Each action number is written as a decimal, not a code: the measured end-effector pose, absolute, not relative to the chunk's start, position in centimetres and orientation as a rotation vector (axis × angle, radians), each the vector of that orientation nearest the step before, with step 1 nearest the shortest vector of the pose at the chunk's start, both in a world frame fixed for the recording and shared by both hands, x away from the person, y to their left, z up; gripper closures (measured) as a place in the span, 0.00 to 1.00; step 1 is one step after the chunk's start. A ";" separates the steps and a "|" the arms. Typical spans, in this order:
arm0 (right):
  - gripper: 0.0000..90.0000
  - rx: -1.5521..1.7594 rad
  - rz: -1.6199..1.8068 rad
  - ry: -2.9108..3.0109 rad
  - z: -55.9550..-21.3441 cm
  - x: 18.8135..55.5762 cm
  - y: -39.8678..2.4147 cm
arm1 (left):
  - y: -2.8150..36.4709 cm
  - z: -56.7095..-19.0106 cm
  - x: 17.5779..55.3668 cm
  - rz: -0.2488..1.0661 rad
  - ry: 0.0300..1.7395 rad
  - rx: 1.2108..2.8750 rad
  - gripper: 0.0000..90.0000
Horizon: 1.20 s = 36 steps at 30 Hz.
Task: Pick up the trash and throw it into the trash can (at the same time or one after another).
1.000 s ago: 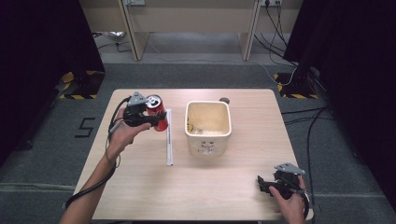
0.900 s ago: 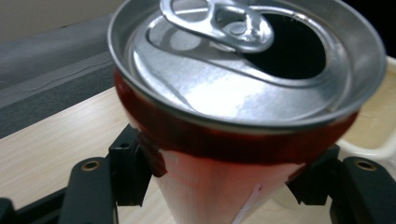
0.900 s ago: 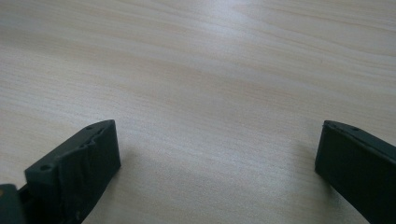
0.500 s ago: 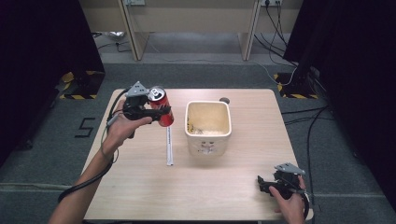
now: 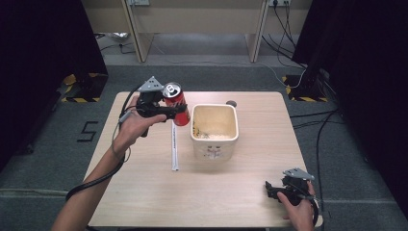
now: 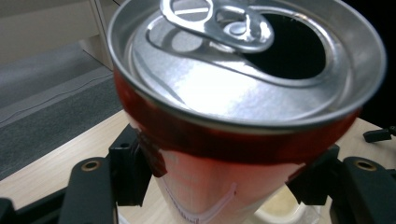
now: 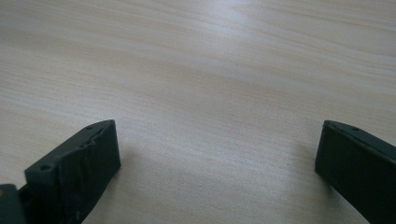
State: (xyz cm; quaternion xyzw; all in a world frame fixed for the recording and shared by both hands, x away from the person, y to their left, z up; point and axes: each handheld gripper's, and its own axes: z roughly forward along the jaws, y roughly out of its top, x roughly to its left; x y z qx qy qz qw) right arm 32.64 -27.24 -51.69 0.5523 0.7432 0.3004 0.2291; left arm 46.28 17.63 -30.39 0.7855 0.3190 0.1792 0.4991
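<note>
high view: the left gripper [image 5: 174,111] holds a red can [image 5: 175,103] lifted off the table [image 5: 144,202], tilted toward the tub [image 5: 214,129], which stands just beside it to the right. a wrapped straw [image 5: 174,147] lies on the table below the can, apart from it. the right gripper [image 5: 275,188] rests low near the table's front right corner, well apart from the can, with nothing in it.

left gripper view: the can [image 6: 243,121] sits between the two black jaws, whose pads press its red wall on either side, below the rim. the top is opened, tab up, mouth dark. i judge it a thin, smooth aluminium can: light, easily dented by a hard squeeze, and prone to slip. mid-body is the best hold, as it has now. if any liquid remains it could spill at this tilt.

right gripper view: the jaws stand wide apart over bare table [image 7: 210,70], gripping nothing.
</note>
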 end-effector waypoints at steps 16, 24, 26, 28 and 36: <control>0.00 1.521 0.827 2.046 -51.7 32.6 -27.2 | 13.5 -30.8 47.4 0.385 0.730 1.902 0.38; 0.00 1.522 0.827 2.047 -51.7 32.6 -27.2 | 12.0 -31.5 47.9 0.363 0.725 1.891 0.38; 0.00 1.522 0.827 2.047 -51.7 32.6 -27.2 | 11.7 -31.8 48.0 0.354 0.726 1.893 0.38; 0.00 1.523 0.827 2.046 -51.7 32.6 -27.2 | 11.3 -32.2 48.1 0.351 0.723 1.900 0.38; 0.00 1.523 0.827 2.046 -51.7 32.6 -27.2 | 9.9 -34.2 48.9 0.340 0.740 1.928 0.38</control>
